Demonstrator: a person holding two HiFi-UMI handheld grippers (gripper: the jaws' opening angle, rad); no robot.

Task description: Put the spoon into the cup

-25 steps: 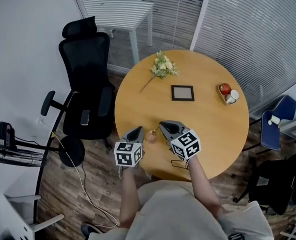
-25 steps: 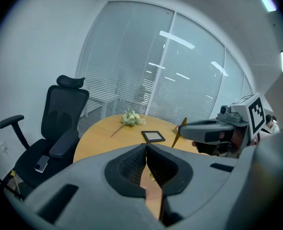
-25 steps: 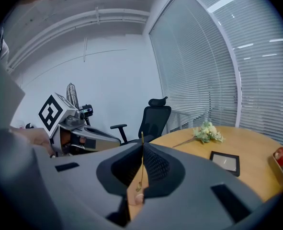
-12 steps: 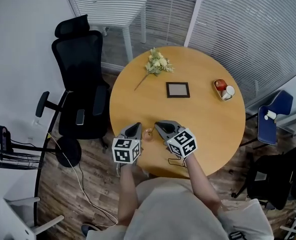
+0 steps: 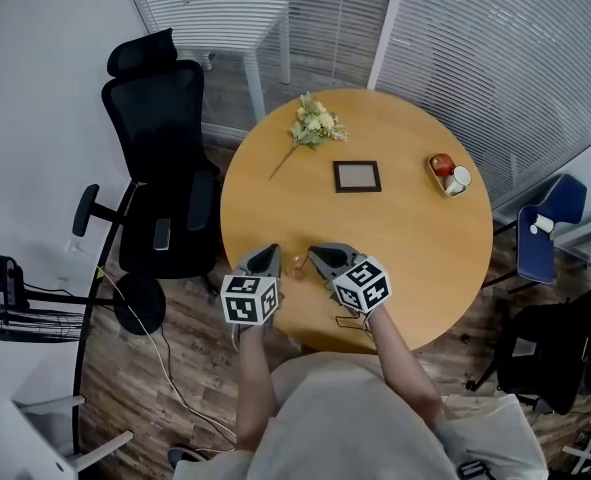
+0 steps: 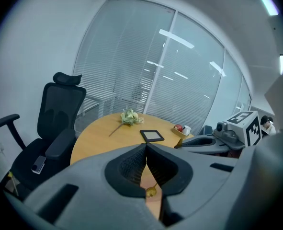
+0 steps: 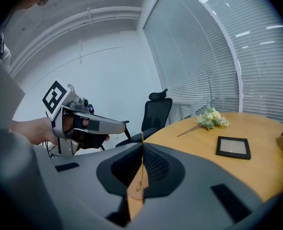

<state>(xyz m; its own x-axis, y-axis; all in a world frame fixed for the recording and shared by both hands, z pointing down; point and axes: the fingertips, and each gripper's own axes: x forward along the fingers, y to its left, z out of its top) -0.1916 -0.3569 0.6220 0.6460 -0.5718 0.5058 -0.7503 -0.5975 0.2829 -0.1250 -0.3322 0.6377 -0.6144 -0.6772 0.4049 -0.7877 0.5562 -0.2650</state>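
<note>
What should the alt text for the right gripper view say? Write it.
The right gripper is shut on a thin gold spoon. Beyond lie a wooden table with flowers and a picture frame, a black office chair, and the hand-held left gripper at left.

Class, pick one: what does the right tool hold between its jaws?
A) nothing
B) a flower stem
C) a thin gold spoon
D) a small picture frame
C: in the right gripper view, the right tool has its jaws closed on a thin gold spoon, which stands upright between them.
</note>
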